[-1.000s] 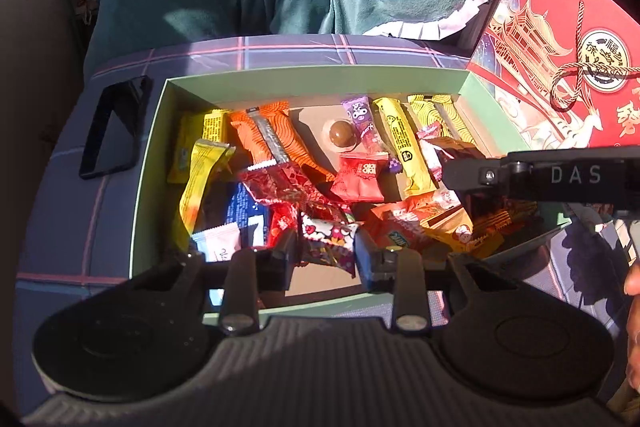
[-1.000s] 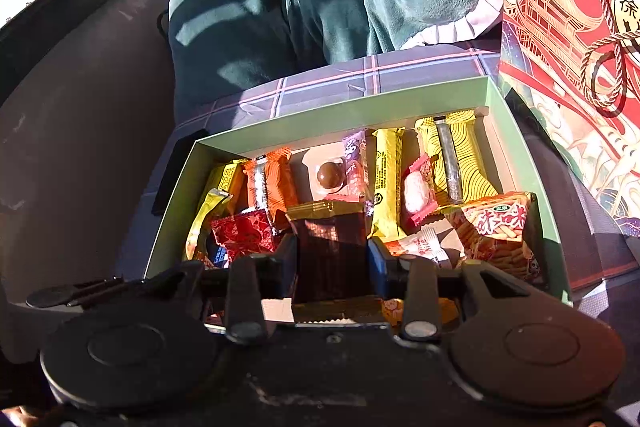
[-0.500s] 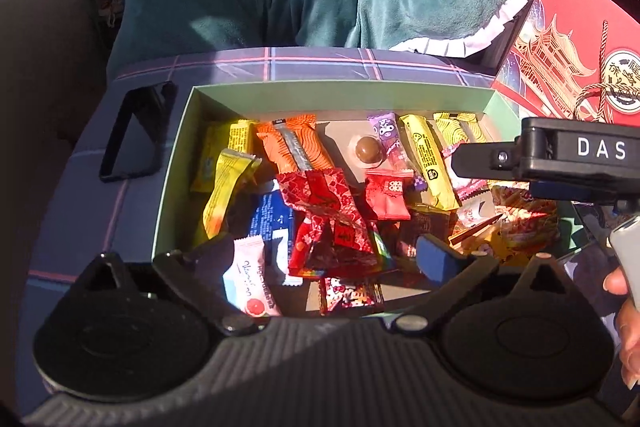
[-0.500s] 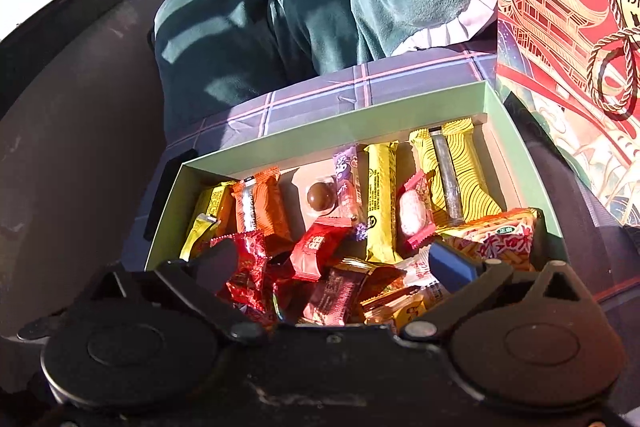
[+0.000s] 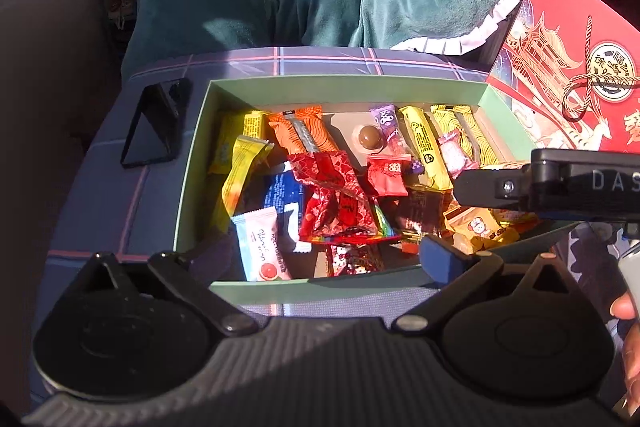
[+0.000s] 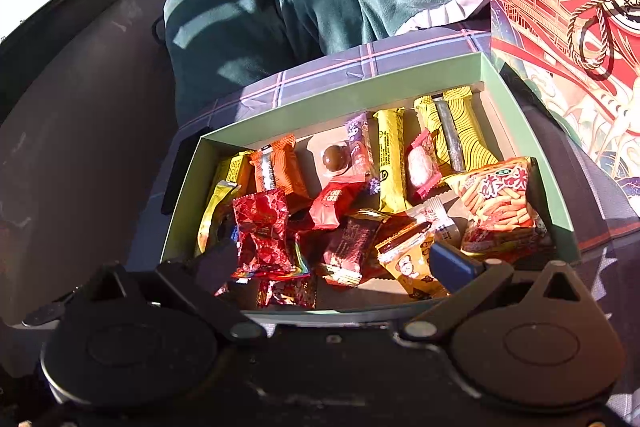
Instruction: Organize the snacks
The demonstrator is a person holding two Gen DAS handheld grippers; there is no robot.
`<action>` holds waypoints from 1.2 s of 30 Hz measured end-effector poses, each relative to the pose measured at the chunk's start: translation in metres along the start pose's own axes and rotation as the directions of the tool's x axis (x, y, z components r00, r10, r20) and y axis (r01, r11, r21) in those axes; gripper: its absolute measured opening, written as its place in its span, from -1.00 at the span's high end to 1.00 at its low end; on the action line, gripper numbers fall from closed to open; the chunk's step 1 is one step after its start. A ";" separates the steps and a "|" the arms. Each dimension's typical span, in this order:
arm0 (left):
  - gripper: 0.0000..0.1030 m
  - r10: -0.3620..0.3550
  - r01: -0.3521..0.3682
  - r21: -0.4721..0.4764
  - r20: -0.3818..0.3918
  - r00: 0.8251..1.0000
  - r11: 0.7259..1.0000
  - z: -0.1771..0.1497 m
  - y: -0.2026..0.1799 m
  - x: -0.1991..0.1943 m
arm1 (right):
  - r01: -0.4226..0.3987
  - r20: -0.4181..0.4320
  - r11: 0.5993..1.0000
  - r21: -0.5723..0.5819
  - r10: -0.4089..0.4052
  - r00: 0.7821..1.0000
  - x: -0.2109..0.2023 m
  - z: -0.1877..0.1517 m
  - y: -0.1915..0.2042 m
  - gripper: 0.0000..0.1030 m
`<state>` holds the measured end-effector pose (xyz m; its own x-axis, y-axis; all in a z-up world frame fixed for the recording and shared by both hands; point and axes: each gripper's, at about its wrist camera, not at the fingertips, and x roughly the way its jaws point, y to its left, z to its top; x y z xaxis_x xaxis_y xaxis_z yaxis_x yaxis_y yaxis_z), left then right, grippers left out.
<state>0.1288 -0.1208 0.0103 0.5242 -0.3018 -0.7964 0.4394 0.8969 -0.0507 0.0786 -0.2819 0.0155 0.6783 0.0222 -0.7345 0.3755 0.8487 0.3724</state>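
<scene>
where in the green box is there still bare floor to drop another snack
One bare patch lies at the back of the green box, around the chocolate ball, between the orange wafer and the purple candy. A strip by the near wall, beside the bear packet, is bare too. The middle is piled.

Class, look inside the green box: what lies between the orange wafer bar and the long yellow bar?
In both views, bare box floor, the round chocolate ball and a purple candy lie between the orange wafer bar and the long yellow bar.
</scene>
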 end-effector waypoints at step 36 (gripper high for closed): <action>-0.99 0.118 -0.130 -0.113 -0.108 0.987 0.985 -0.083 0.053 -0.024 | 0.306 -0.069 0.944 -0.123 -0.316 0.946 -0.039 -0.099 -0.023 -1.00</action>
<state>0.0790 -0.0393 -0.0236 0.4902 -0.1574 -0.8573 0.2820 0.9593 -0.0149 -0.0190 -0.2504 -0.0206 0.4798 -0.2109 -0.8516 0.4846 0.8729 0.0569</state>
